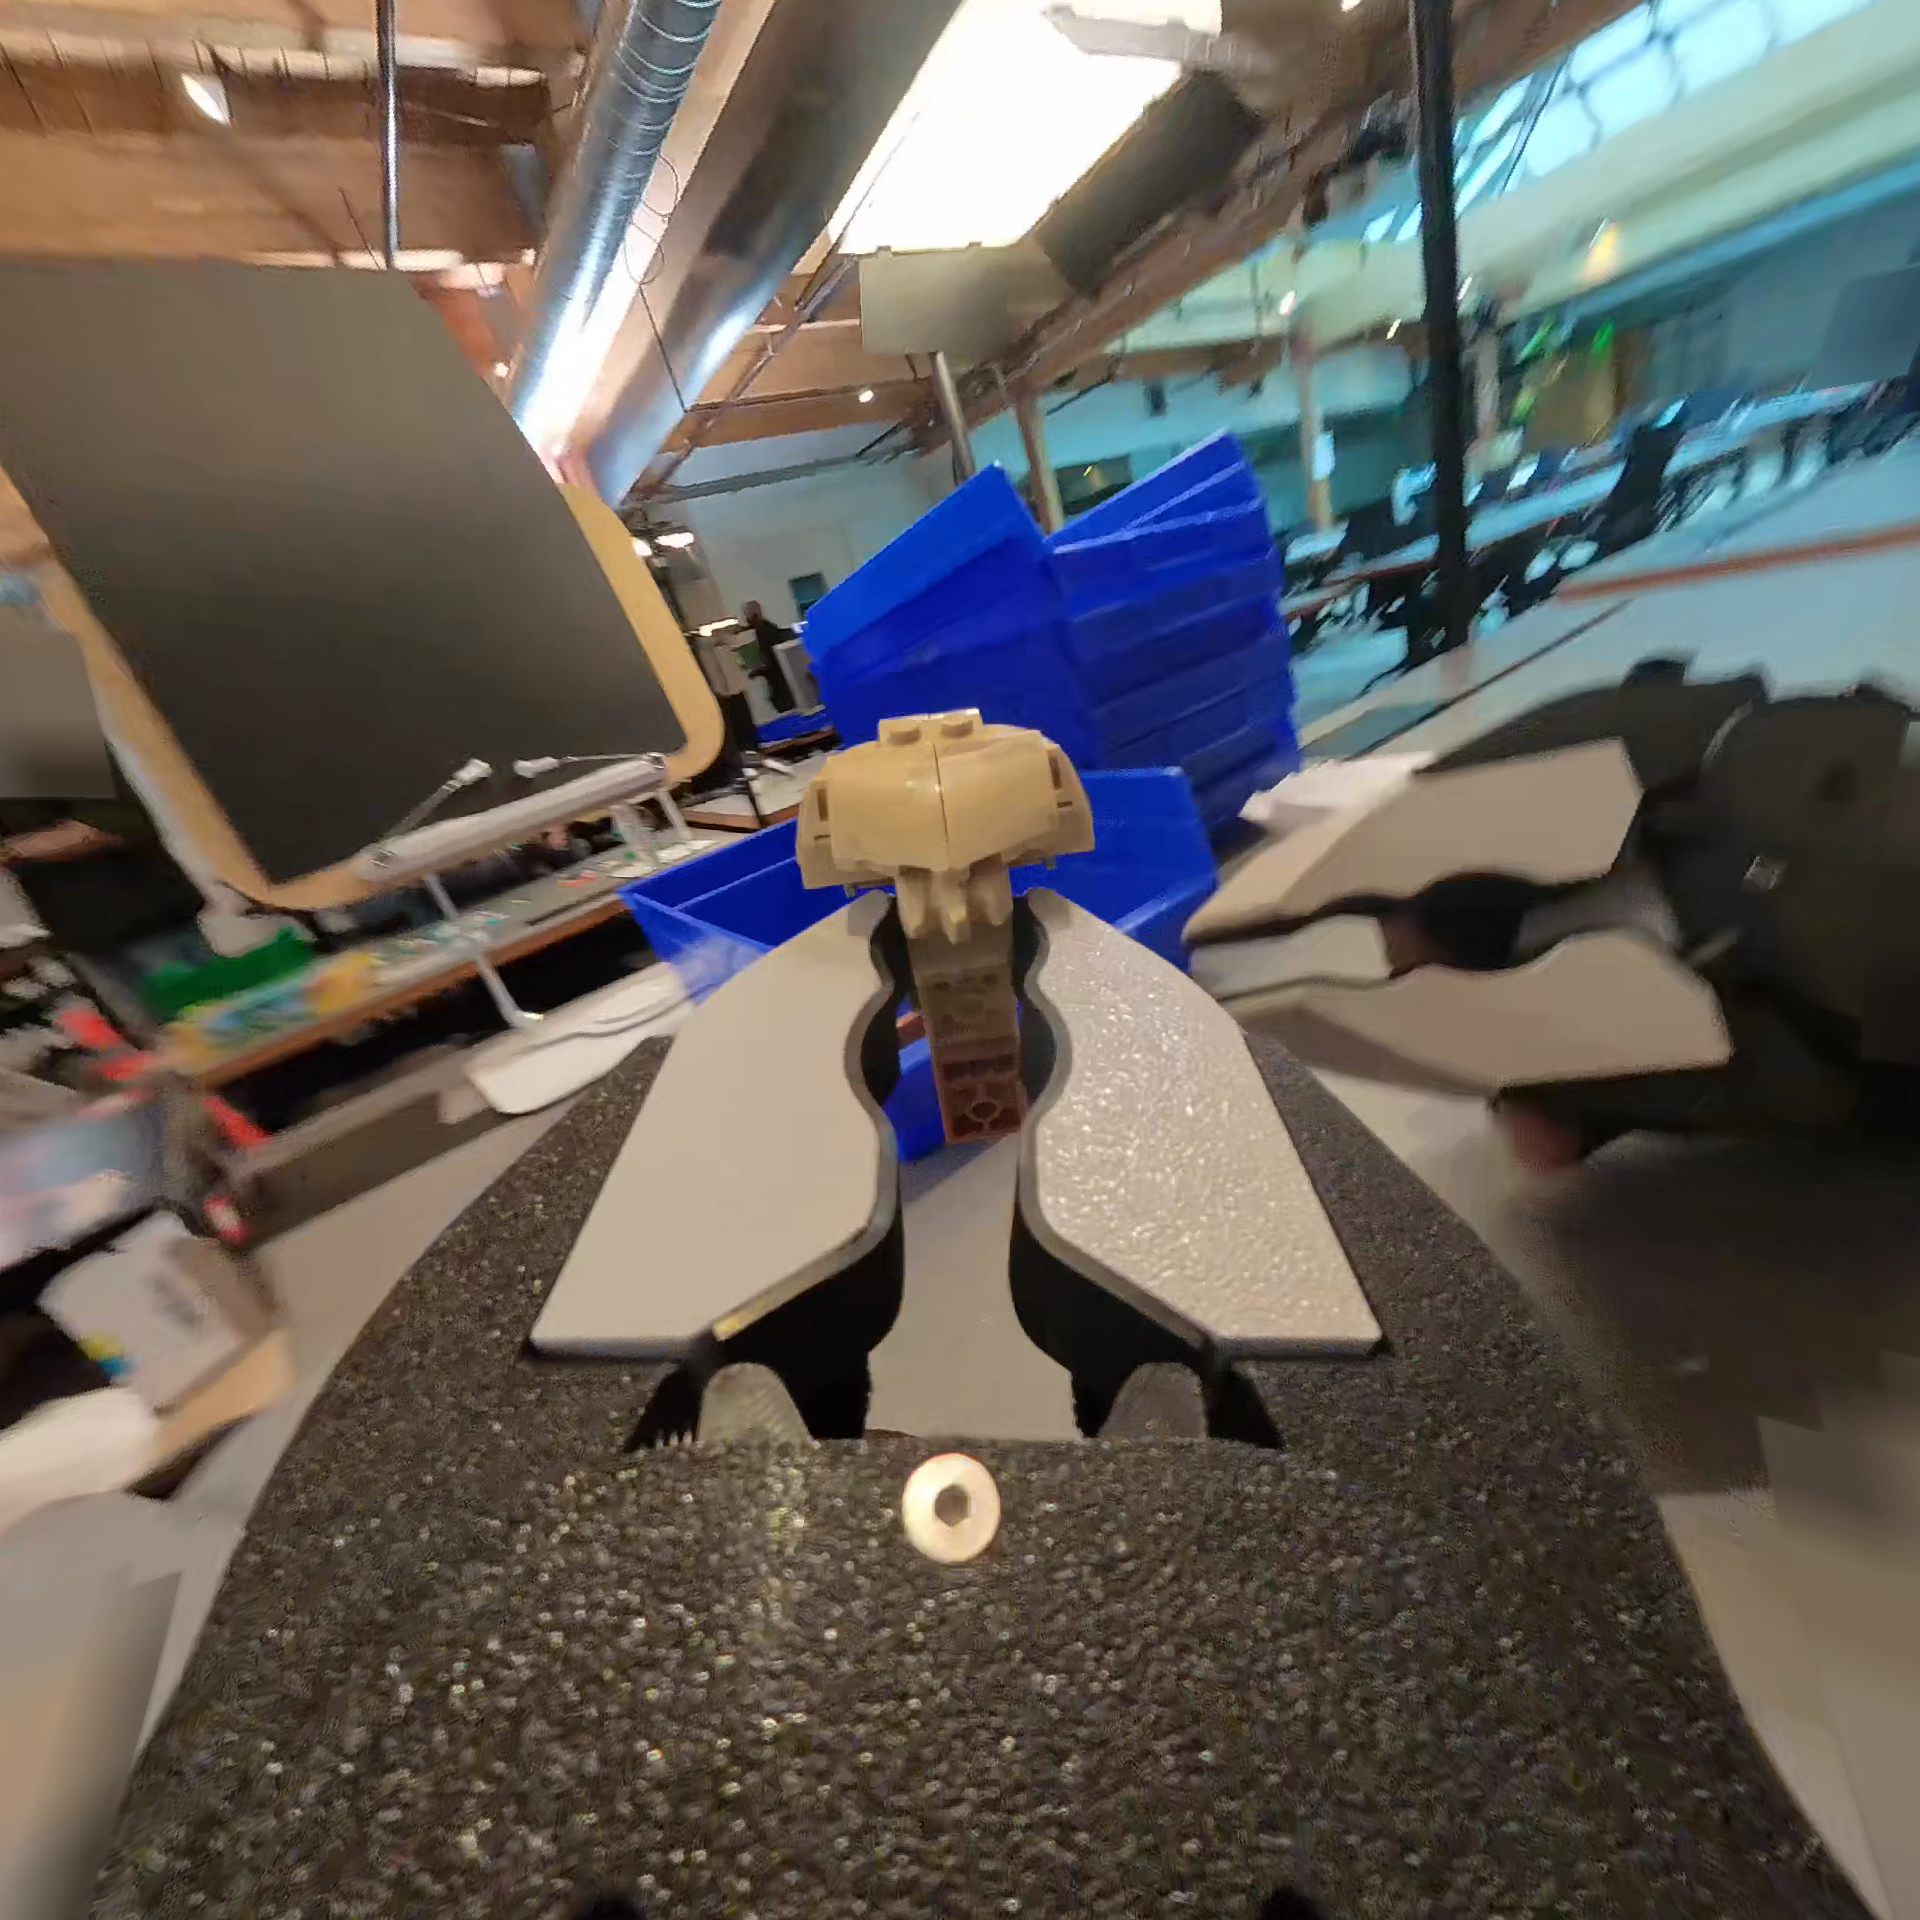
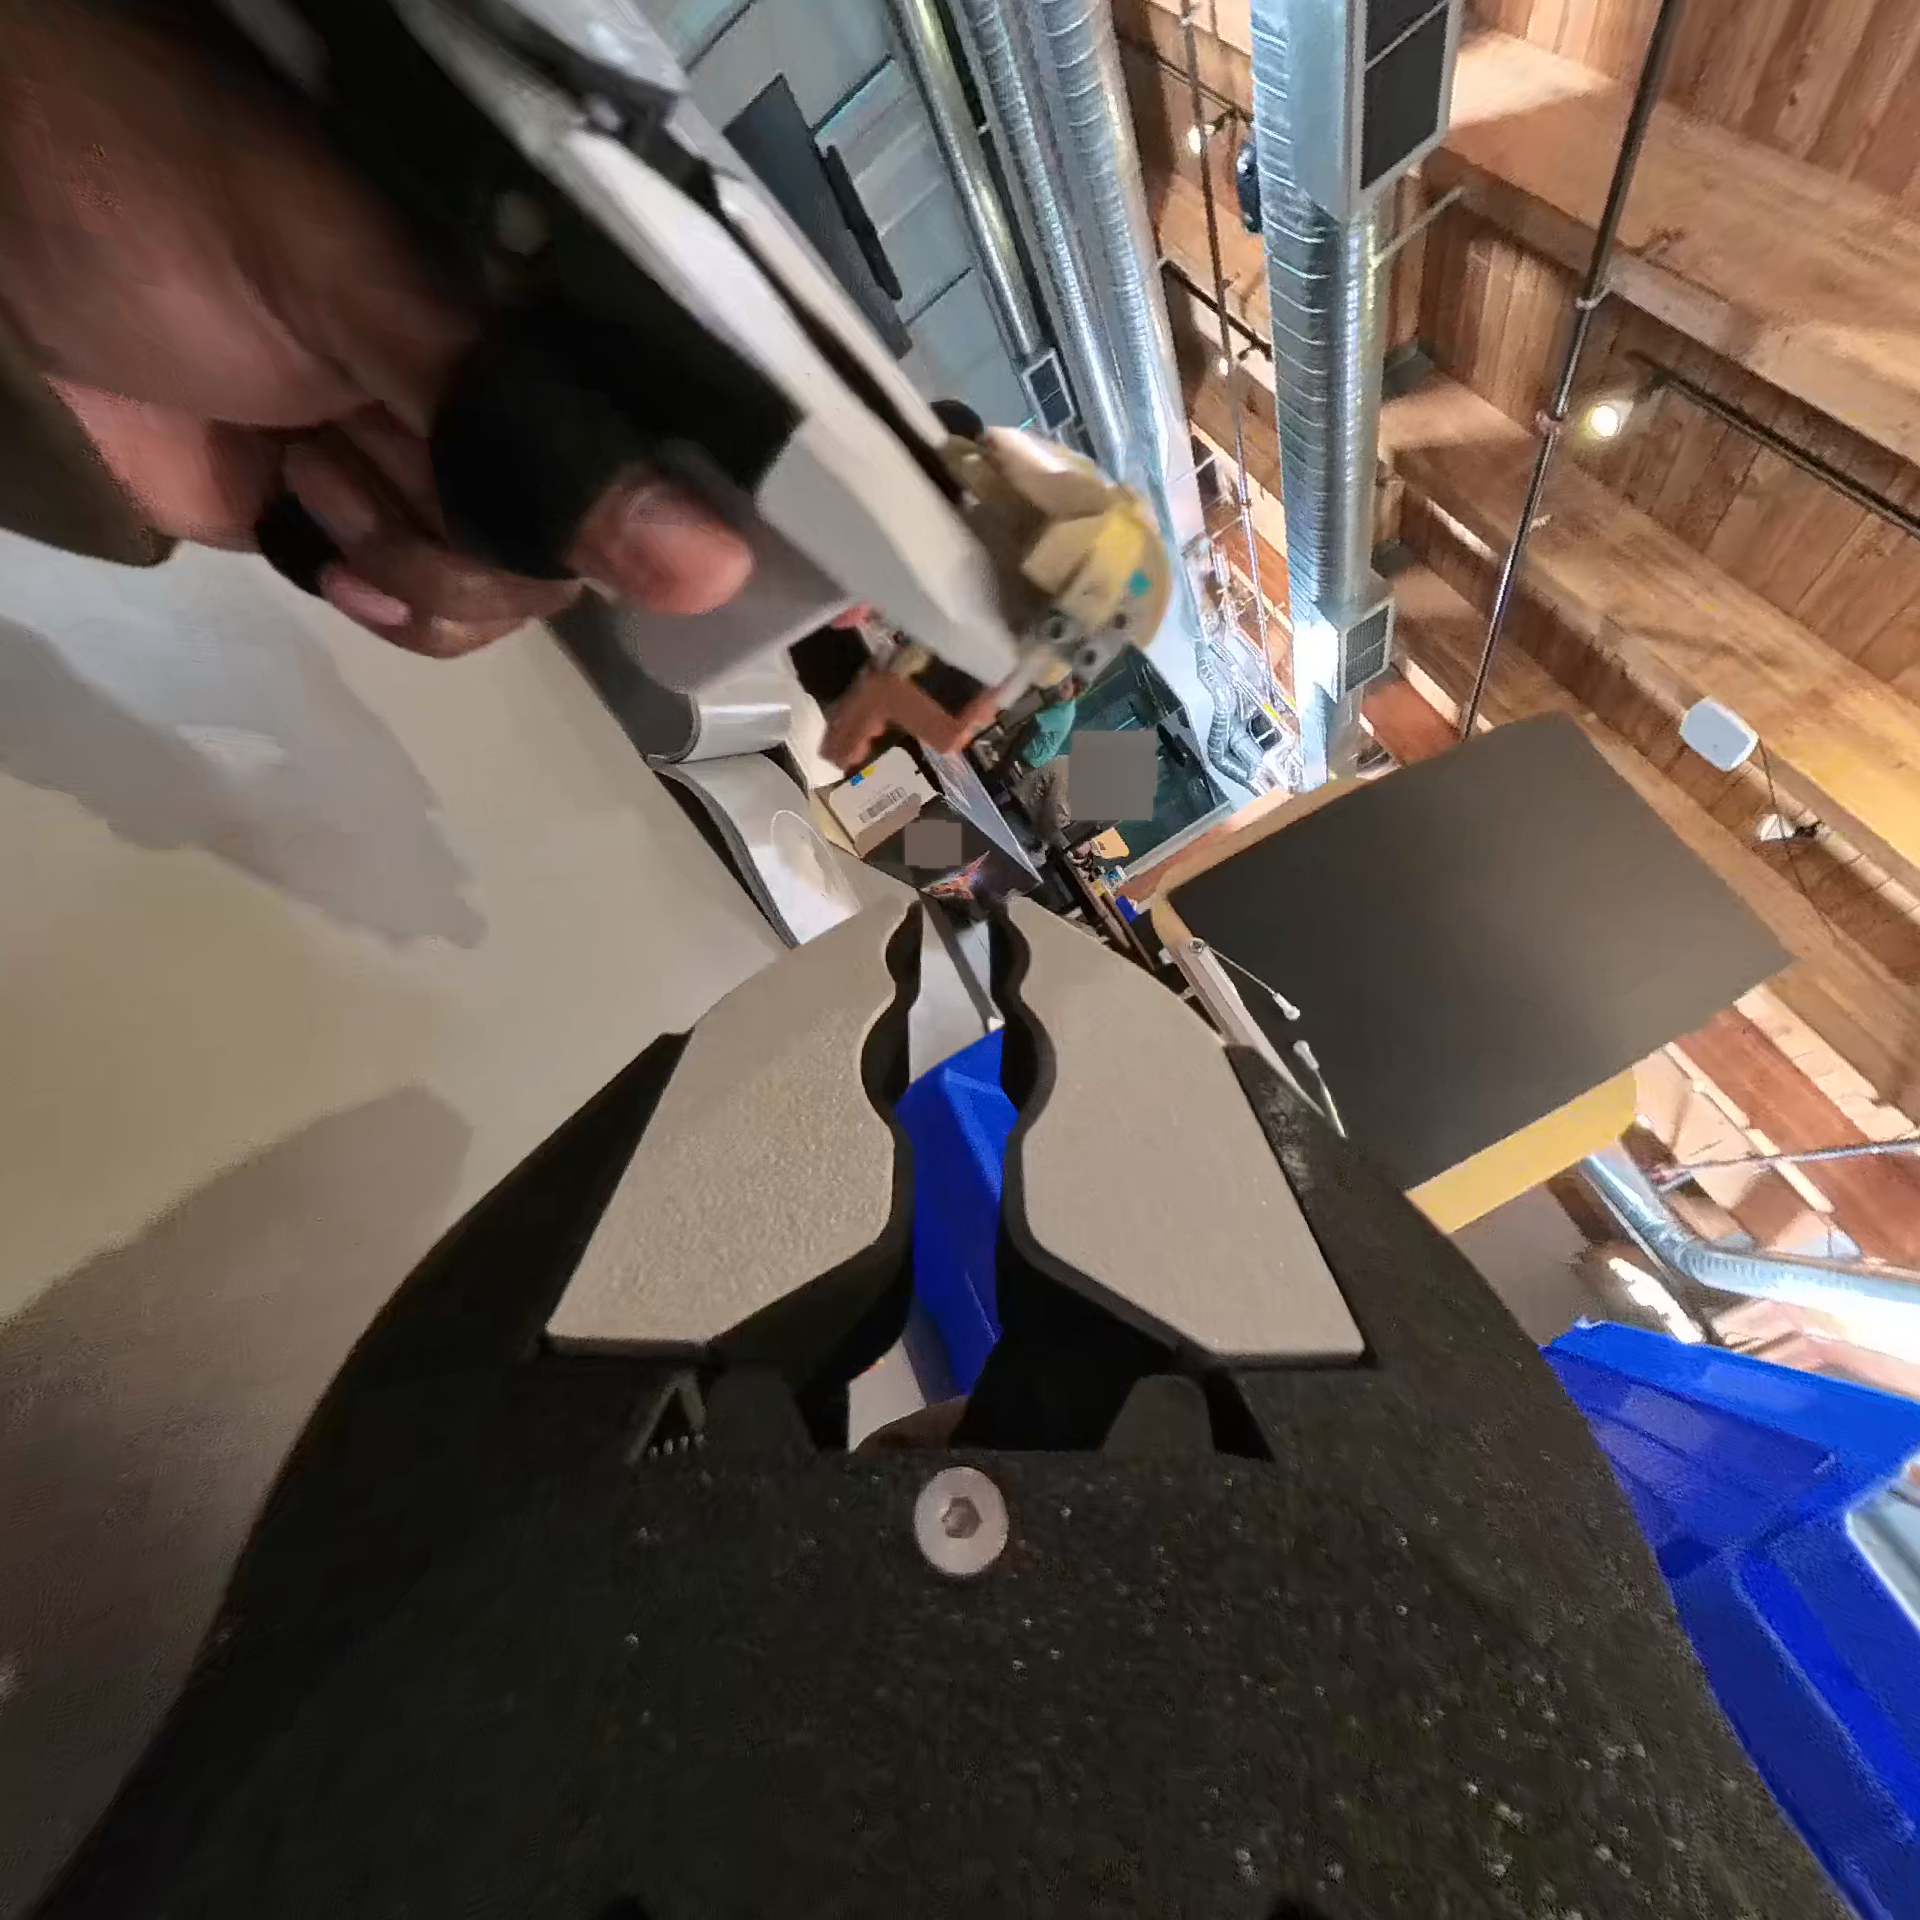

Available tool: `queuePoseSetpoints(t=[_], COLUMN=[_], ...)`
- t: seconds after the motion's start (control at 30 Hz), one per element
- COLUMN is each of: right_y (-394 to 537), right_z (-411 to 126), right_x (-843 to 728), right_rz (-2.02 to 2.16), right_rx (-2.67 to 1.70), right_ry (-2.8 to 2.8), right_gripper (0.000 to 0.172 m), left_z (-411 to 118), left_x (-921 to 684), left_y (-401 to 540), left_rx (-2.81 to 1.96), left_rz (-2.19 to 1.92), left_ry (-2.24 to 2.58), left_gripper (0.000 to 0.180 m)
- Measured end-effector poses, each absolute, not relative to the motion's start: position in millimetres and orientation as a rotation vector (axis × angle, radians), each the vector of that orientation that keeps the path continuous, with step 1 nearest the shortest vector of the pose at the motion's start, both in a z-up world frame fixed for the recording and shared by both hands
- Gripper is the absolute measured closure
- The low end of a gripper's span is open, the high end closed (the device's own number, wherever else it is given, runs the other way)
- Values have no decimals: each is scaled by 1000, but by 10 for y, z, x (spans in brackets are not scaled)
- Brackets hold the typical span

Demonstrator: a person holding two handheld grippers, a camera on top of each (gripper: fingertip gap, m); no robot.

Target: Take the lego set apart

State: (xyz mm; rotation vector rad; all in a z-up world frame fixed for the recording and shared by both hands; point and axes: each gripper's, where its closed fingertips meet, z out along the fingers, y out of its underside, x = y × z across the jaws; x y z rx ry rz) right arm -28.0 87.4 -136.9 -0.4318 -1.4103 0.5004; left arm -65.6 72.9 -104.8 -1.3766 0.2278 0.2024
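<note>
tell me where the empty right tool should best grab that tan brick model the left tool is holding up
Probably the wide tan cap at the top, coming in from the side across its flat flanks. The narrow stem below is already pinched in the left tool, so only the cap stands clear above the fingertips. The right tool looks empty, its fingers slightly apart.

Blue bins point(image 1: 935, 914) on grey table point(image 1: 1299, 1226)

No legible writing anywhere; white box label point(image 2: 881, 803) too blurred.
</note>
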Motion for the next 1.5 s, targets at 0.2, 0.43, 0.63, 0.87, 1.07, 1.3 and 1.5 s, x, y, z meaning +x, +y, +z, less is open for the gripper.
queuePoseSetpoints(t=[0.2,0.43,0.63,0.87,1.07,1.3,1.5], right_y=[916,905,880,864,876,890,906], right_z=[-1261,-1241,-1404,-1503,-1546,-1603,-1619], right_x=[-191,-190,-268,-319,-334,-362,-376], right_rz=[605,448,337,297,246,231,248], right_rx=[-442,-369,-340,-331,-324,-340,-376], right_ry=[-1402,-1370,-1435,-1480,-1494,-1521,-1526], right_gripper=[154,154,154,153,152,150,156], left_z=[-1125,-1418,-1721,-1859,-1892,-1923,-1912], left_x=[-605,-696,-623,-559,-556,-511,-497], left_y=[742,864,969,1005,1017,1037,1038], left_rx=[-1402,-1584,-1774,-1850,-1868,-1872,-1858], left_rz=[338,563,518,457,474,483,503], left_ry=[333,384,369,358,348,374,390], left_gripper=[162,162,162,162,163,163,163])
